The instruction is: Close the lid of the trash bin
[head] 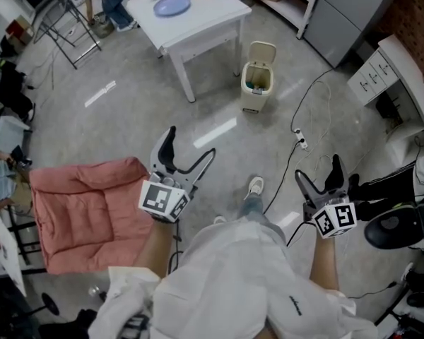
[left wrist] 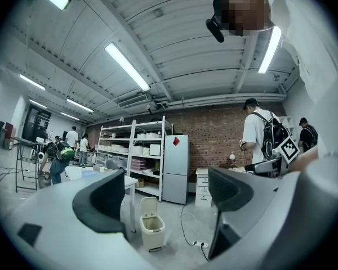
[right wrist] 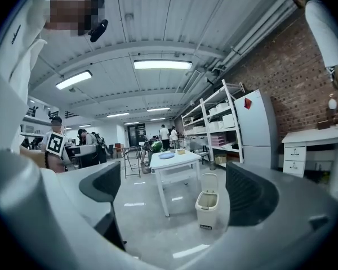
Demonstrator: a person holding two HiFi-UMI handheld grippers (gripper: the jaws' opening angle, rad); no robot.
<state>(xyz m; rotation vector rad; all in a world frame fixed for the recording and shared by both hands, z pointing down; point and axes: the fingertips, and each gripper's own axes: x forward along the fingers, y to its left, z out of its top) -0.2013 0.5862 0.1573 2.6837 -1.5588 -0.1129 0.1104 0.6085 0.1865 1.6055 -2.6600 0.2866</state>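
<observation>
Bare grey floor (head: 219,129) from person's shoe (head: 254,187) up to trash bin (head: 257,83) — open lane, nothing standing in it. White table (head: 191,20) just left of bin; near table leg (head: 183,80) narrows that side. Cable (head: 288,168) and power strip (head: 301,142) lie on floor right of lane. Pink cushion (head: 92,210) fills floor at left. Drawer unit (head: 373,76), black chair base (head: 396,228) crowd right edge — well apart from bin. Air above upright lid (head: 261,51) free.
</observation>
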